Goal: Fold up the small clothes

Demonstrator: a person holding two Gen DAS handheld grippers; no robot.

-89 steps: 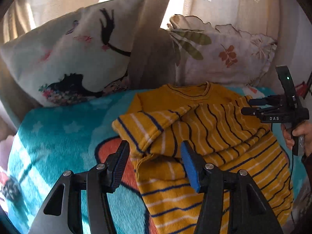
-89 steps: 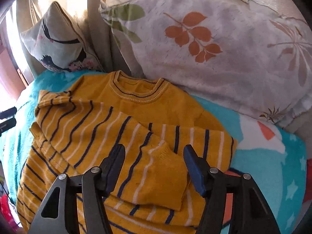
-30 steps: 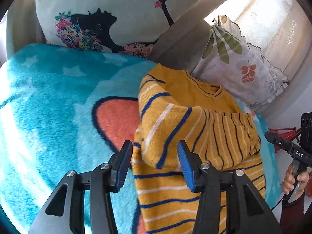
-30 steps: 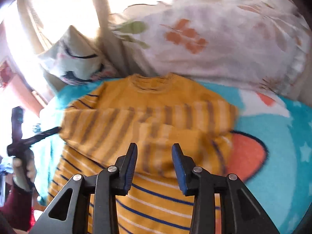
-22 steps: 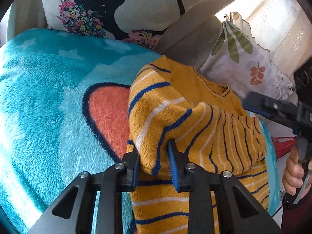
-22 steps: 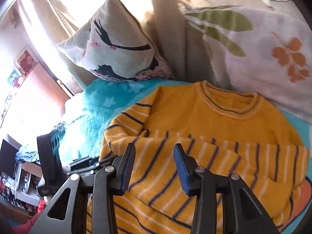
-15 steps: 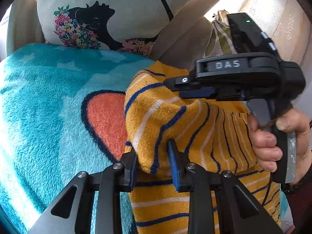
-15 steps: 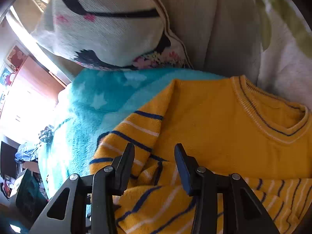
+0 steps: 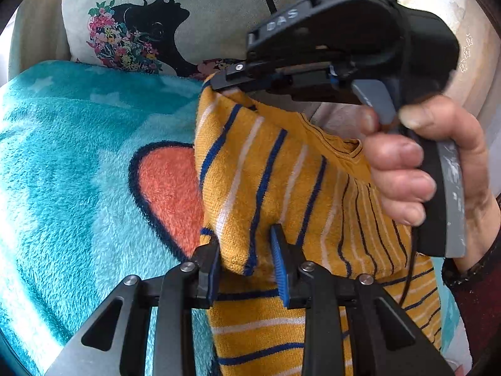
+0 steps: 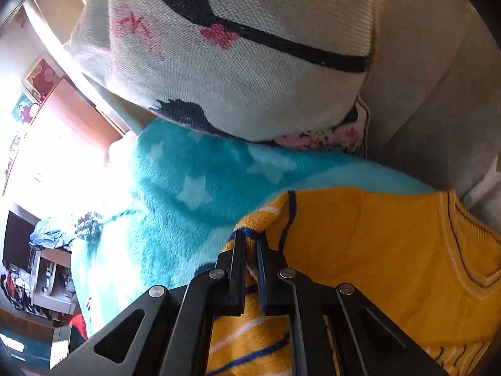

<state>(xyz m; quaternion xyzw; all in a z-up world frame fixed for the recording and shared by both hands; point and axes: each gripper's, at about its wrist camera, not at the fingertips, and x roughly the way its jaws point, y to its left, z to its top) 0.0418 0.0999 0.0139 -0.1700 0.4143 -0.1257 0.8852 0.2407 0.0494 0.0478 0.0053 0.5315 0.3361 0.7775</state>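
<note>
A yellow sweater (image 9: 281,172) with blue and white stripes lies on the blanket, its sleeves folded across the chest. My left gripper (image 9: 247,263) is shut on a thick fold at the sweater's left edge, with the blue pads on either side of the cloth. My right gripper (image 10: 250,250) is shut on the sweater's (image 10: 375,250) striped upper left corner, near the shoulder. In the left wrist view the right gripper (image 9: 219,83) pinches that corner just above my left one, and a hand (image 9: 407,169) squeezes its trigger. The neckline (image 10: 469,266) lies to the right.
A teal fleece blanket (image 9: 62,172) with an orange patch (image 9: 169,185) covers the seat. A white cushion with a black silhouette (image 9: 172,15) leans close behind the sweater's corner, and so appears in the right wrist view (image 10: 235,62). The beige sofa back (image 10: 438,109) rises beside it.
The right gripper swept across from the far side to the sweater's upper left corner and closed on it. The left gripper closed on the fold and stayed in place.
</note>
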